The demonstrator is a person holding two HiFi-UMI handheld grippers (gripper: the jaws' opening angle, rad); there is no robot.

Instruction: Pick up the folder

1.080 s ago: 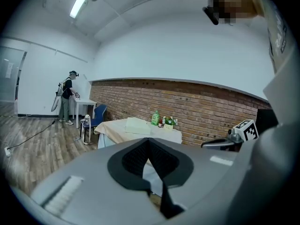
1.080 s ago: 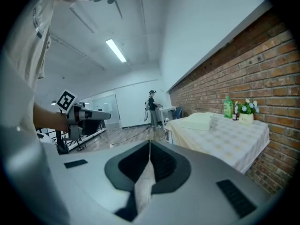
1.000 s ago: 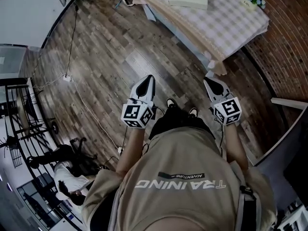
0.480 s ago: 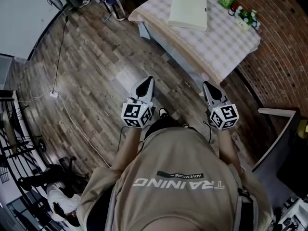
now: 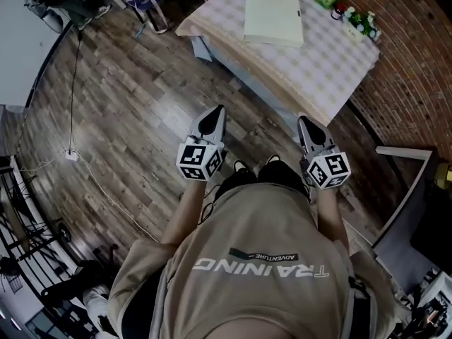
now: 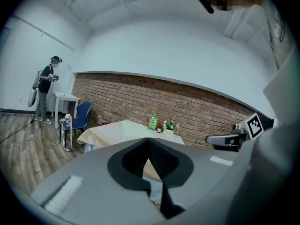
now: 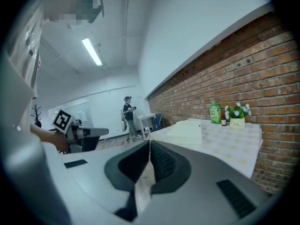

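On the checked worktop (image 5: 335,69) ahead lies the folder (image 5: 273,15), now nearer than a second ago. Left gripper (image 5: 214,115) and right gripper (image 5: 305,124) both fully closed, empty, well short. Approach under way.

Person: tan short-sleeved shirt (image 5: 254,295), pale "TRAINING" print under a dark "ADVENTURE" bar. Dark legwear (image 5: 282,179). Left gripper (image 5: 214,115) and right gripper (image 5: 305,124): white-grey shells, black-lined jaws. Each carries a white cube (image 5: 200,161) of black square markers.
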